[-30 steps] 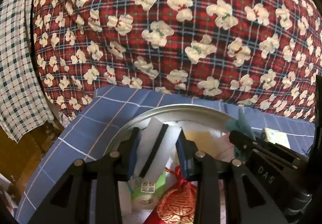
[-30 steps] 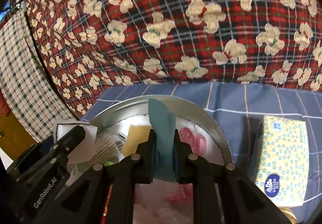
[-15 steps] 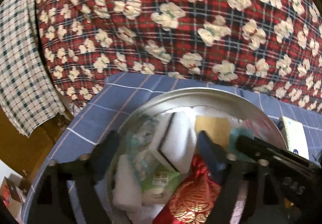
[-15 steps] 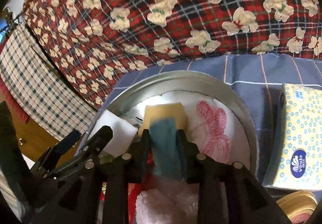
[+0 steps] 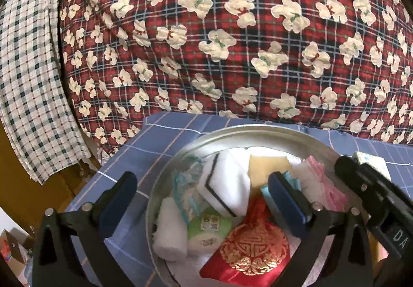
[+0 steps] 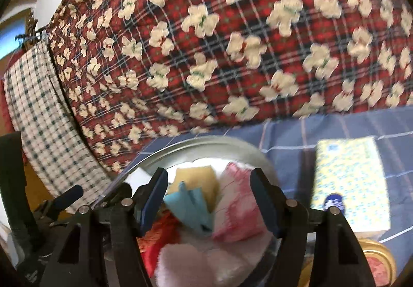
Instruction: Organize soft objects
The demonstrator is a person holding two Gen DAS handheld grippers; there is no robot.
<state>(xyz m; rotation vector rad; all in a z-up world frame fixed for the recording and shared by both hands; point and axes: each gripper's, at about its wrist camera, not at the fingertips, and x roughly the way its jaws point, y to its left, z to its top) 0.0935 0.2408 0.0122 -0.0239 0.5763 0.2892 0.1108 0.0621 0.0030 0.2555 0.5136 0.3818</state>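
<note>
A round metal basin (image 5: 180, 155) (image 6: 180, 147) on the blue checked cloth holds several soft things. A white sponge with a black stripe (image 5: 224, 191), a yellow sponge (image 5: 265, 168) (image 6: 196, 176), a teal cloth (image 6: 193, 207) (image 5: 265, 191), a pink-and-white cloth (image 6: 240, 209) (image 5: 317, 183), a red embroidered pouch (image 5: 253, 251) and a white roll (image 5: 170, 230) lie in it. My left gripper (image 5: 201, 199) is open and empty above the basin. My right gripper (image 6: 209, 199) is open and empty above the teal cloth.
A yellow tissue pack (image 6: 353, 183) lies on the blue cloth (image 5: 160, 137) right of the basin. A red plaid quilt with white bears (image 5: 232, 42) rises behind. A green-checked cloth (image 5: 28, 80) hangs at the left. A gold tin lid (image 6: 376, 263) sits at the lower right.
Both grippers have opened. The left one let go of the white striped sponge and the right one let go of the teal cloth; both now lie in the basin. Both grippers drew back.
</note>
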